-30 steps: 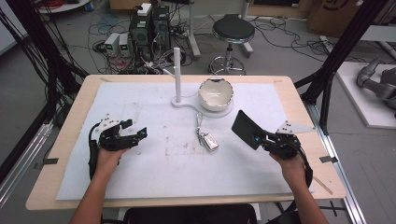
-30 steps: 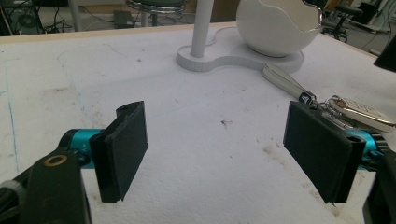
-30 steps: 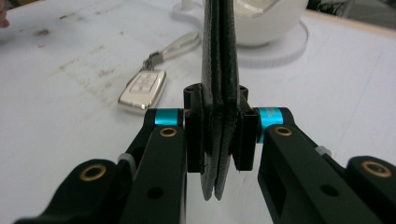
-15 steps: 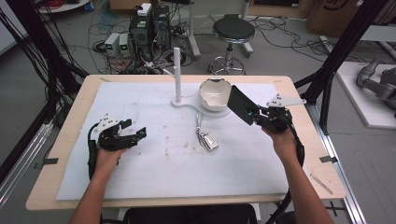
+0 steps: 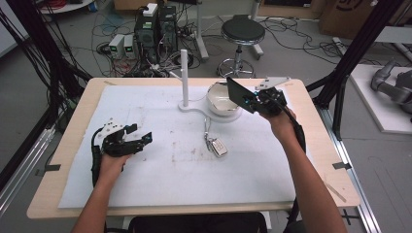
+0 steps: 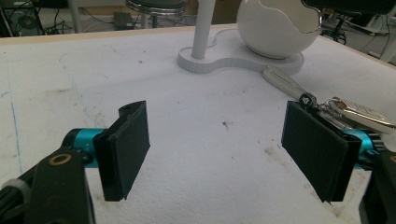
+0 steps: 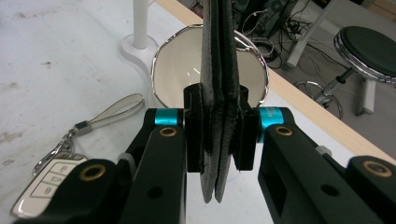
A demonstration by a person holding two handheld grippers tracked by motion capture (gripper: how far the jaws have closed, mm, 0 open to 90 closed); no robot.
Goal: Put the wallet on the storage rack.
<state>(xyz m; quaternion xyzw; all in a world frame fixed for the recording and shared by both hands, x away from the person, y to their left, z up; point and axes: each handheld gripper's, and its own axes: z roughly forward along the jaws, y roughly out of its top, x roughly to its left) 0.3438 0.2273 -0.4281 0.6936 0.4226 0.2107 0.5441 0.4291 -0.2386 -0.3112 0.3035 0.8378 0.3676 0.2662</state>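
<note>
Your right gripper [image 5: 256, 99] is clamped on the black wallet [image 5: 239, 94], which sits upper right of centre in the high view, edge-on between the pads and poised over the white bowl [image 5: 219, 103], probably so it can drop straight in. The right gripper view adds what the high view cannot: the wallet [image 7: 219, 93] is folded double, with the bowl's [image 7: 173, 70] hollow directly behind it and the key fob [image 7: 44, 187] at lower left. Your left gripper [image 5: 130, 141] rests at the left of the table [image 5: 58, 160] with jaws wide apart and nothing between them, apparently parked out of the way.
</note>
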